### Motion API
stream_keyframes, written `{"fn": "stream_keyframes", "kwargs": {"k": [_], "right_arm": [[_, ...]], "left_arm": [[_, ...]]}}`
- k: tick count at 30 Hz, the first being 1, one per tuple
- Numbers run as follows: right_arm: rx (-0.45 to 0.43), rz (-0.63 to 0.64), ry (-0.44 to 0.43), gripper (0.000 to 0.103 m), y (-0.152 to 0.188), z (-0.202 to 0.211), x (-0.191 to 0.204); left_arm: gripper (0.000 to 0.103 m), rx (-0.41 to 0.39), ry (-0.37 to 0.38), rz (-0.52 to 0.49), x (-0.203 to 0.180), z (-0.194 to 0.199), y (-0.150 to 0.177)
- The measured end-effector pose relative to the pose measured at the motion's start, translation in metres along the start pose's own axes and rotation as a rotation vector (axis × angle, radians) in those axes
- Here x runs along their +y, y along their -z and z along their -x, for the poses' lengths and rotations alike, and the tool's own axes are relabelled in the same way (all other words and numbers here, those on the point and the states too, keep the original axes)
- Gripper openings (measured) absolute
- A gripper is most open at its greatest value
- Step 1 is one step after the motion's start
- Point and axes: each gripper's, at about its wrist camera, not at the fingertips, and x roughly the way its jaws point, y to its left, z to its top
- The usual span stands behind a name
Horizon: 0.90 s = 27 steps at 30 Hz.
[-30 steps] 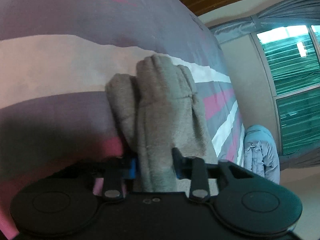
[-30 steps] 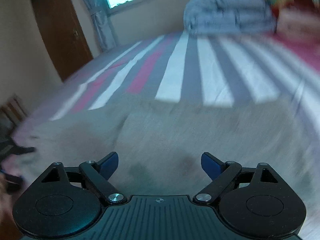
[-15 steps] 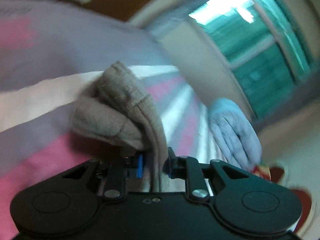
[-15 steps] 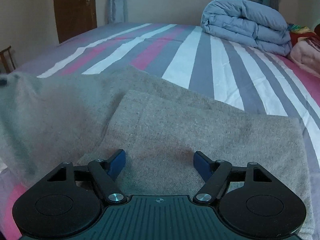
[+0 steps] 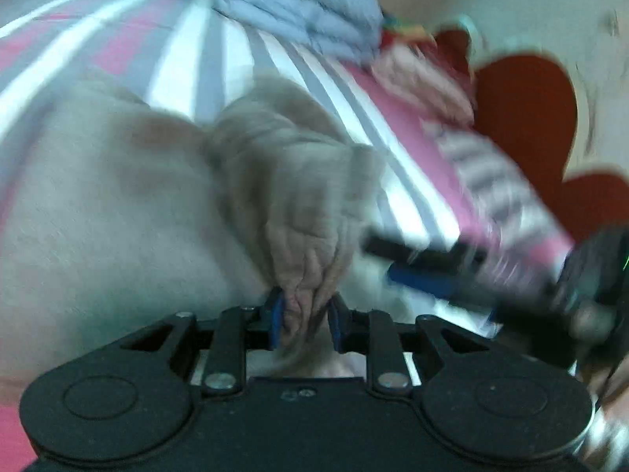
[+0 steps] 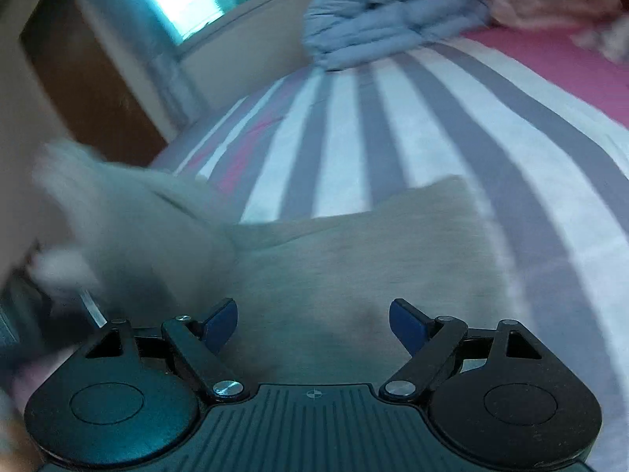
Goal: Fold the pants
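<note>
- Left gripper (image 5: 302, 324): its blue-padded fingers (image 5: 275, 320) are closed on a bunched fold of the beige fleece pants (image 5: 298, 196), with the gathered cloth rising ahead of them.
- Right gripper (image 6: 313, 322): fingers spread wide and holding nothing, poised just above a flat folded panel of the pants (image 6: 354, 259).
- The pants lie on the bed's grey, white and pink striped sheet (image 6: 393, 126).
- A folded pale-blue quilt (image 6: 389, 11) sits at the far end of the bed.
- Both views are motion-blurred.
</note>
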Motion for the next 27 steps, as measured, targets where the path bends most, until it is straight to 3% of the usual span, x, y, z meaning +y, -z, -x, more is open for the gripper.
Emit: {"fn": "stream_keyframes", "kwargs": {"k": [2,4,10,12,15,19,22,25,27], "right_arm": [[-0.004,-0.053,-0.012,0.084,-0.004,0.014,-0.020],[-0.007,-0.092,-0.061,0.084,-0.005,0.023,-0.032],[0.020,-0.201,-0.174,0.093,-0.007,0.019,-0.037],[0.042,-0.201,-0.192,0.094,-0.005,0.017,-0.032],[0.064,-0.232,-0.066,0.096,-0.003,0.010,-0.032],[0.022,-0.303,-0.097,0.095,0.000,0.007,-0.035],[0.037,-0.331,-0.072,0.077,-0.003,-0.007,-0.033],[0.043,-0.358,-0.078,0.043,-0.007,-0.009,-0.030],[-0.004,-0.294,-0.089,0.036,-0.012,0.003,-0.017]], "left_arm": [[0.020,-0.001,-0.002,-0.032,-0.007,0.002,-0.002],[0.022,0.000,0.001,0.010,0.001,0.007,-0.009],[0.023,-0.100,-0.134,0.072,0.016,0.053,-0.016],[0.034,-0.117,-0.167,0.098,0.025,0.060,-0.016],[0.037,-0.127,-0.194,0.154,0.043,0.069,-0.013],[0.037,-0.114,-0.193,0.233,0.059,0.060,-0.007],[0.037,-0.119,-0.197,0.229,0.061,0.062,-0.003],[0.037,-0.112,-0.205,0.224,0.061,0.060,-0.002],[0.037,-0.112,-0.202,0.234,0.062,0.059,-0.002]]}}
